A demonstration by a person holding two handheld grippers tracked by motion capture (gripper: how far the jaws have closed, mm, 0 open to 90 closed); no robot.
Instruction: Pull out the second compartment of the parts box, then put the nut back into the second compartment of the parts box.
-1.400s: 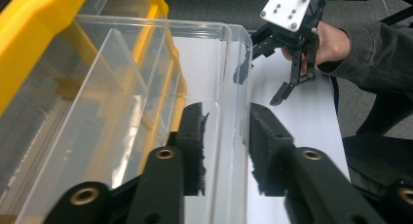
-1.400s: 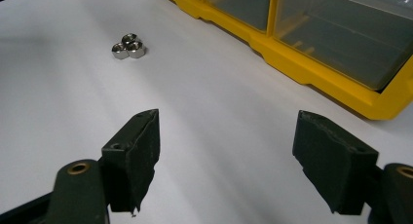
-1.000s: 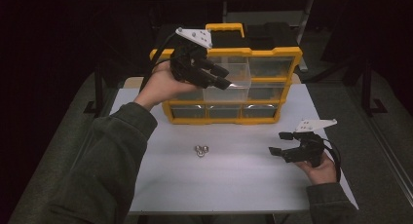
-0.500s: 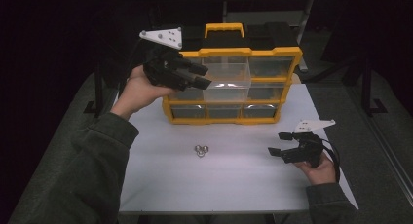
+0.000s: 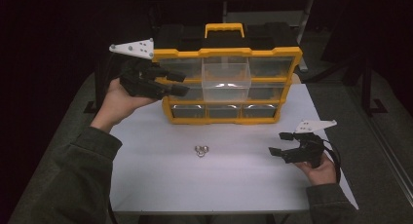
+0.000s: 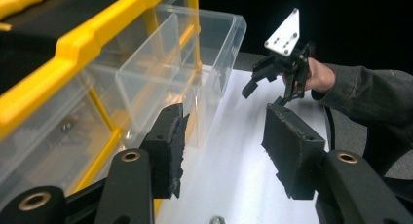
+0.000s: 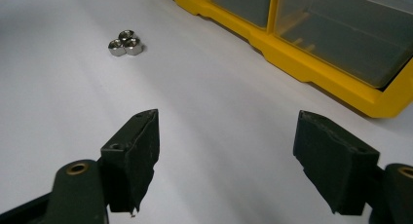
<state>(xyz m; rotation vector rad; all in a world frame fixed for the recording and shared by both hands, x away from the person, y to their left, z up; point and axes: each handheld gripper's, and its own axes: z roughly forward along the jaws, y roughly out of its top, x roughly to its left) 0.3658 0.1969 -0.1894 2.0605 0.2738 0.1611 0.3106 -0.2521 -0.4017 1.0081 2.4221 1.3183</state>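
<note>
**Q:** High view first. What have you got?

**A:** My left gripper [image 5: 179, 84] is held up beside the left end of the yellow organizer [image 5: 229, 83]. Its jaws have just been opening and nothing is between them. The clear middle drawer [image 5: 226, 82] stands pulled out, well past my fingertips toward the far side. I judge it sits open to receive the nuts [image 5: 201, 151], which lie on the white table [image 5: 160, 180] between the two grippers. My right gripper [image 5: 281, 144] rests low, jaws apart and empty, aimed toward the nuts.

**Q:** Left gripper view?

**A:** Pads [image 6: 168, 146] apart, only air between them. The pulled-out drawer [image 6: 204, 53] runs just beyond the left pad, not touching. The right gripper [image 6: 265, 85] shows farther off, ahead of the right pad.

**Q:** Right gripper view?

**A:** Fingers [image 7: 134, 156] wide apart, gripping nothing. Three nuts [image 7: 125, 44] sit clustered ahead and beyond the left finger, well apart from it. The organizer's yellow base [image 7: 336, 85] runs ahead of the right finger. I'd say this hand waits here for a straight reach to the nuts.
</note>
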